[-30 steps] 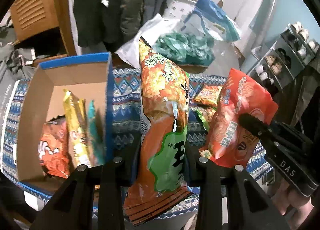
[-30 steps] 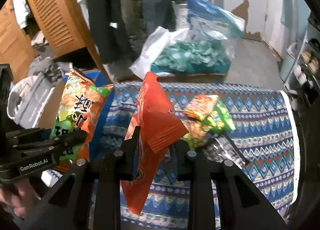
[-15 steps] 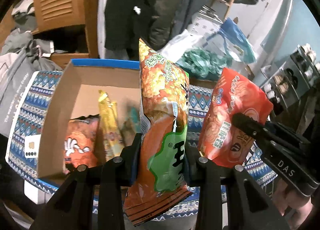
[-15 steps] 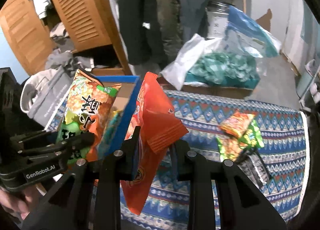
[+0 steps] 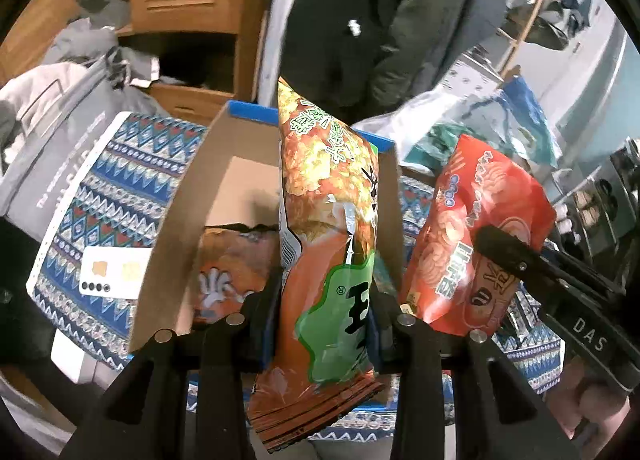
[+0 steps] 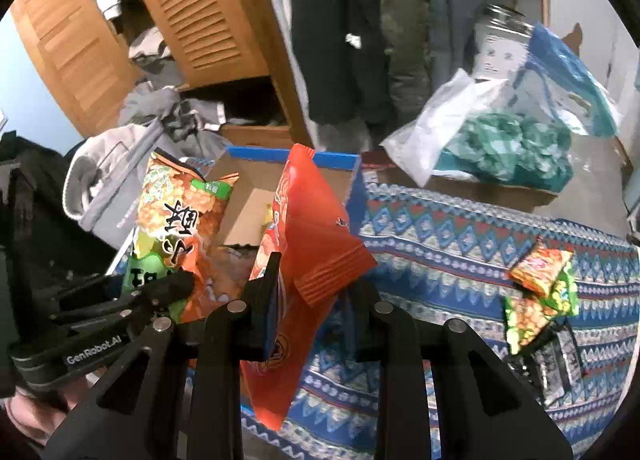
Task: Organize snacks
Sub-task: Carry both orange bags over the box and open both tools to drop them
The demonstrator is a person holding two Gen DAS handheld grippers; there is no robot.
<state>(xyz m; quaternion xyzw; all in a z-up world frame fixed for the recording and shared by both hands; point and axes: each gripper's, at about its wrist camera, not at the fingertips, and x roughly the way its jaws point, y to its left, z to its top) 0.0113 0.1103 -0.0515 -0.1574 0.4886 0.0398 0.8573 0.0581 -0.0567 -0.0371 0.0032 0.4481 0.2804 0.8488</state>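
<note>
My left gripper [image 5: 324, 300] is clamped on the orange-and-green snack bag [image 5: 328, 244], which stands upright with its long axis running away from me, top corner toward the far wall of the cardboard box [image 5: 176, 220]. The box opening lies straight ahead and below that bag, so the left side is the nearer one for a drop. My right gripper [image 6: 316, 300] pinches the red snack bag [image 6: 304, 244], also held on end, its top over the box's near right corner and blue rim; it would need to travel left and forward.

Counting: two bags in hand, one each. Inside the box I make out one orange bag [image 5: 236, 260] for certain; others may sit hidden behind what I carry. On the patterned counter [image 6: 460, 228] to the right lie what look like two small packets [image 6: 540, 292], overlapping.
</note>
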